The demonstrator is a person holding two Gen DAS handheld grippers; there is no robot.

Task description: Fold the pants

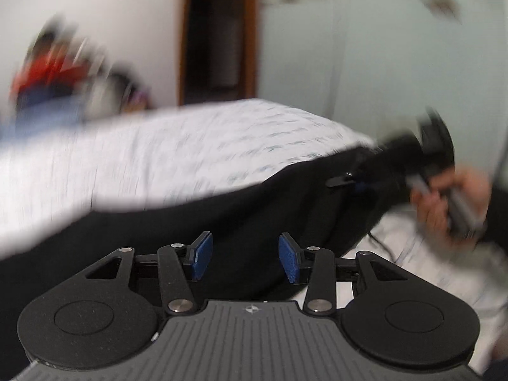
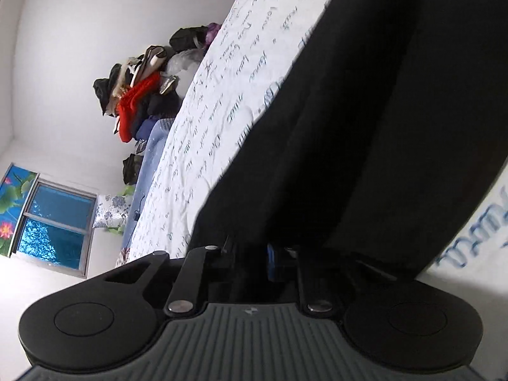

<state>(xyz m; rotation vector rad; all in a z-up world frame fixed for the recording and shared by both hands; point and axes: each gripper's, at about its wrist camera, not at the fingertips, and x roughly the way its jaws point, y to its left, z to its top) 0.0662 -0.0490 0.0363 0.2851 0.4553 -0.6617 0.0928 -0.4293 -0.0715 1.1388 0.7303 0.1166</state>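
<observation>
Black pants (image 2: 365, 127) lie spread across the bed (image 2: 222, 101), on the white sheet printed with dark script, reaching from the near edge of the bed toward its middle. Left gripper (image 1: 247, 260): the two blue pads (image 1: 201, 257) stand partly apart with nothing between them; black cloth lies just beyond the tips, not touching the pads as far as can be seen. The left wrist view is blurred. Right gripper (image 2: 270, 263): jaws nearly together, pinched on the near edge of the pants, only a sliver of blue pad showing behind the cloth. In the left wrist view the right gripper and the hand (image 1: 451, 203) holding it sit at the right edge of the pants, over the bed. A pile of clothes (image 2: 143, 95), with a red piece in it, sits at the far side of the bed against the white wall. A window (image 2: 54, 222) is in the wall beyond the bed's end.
</observation>
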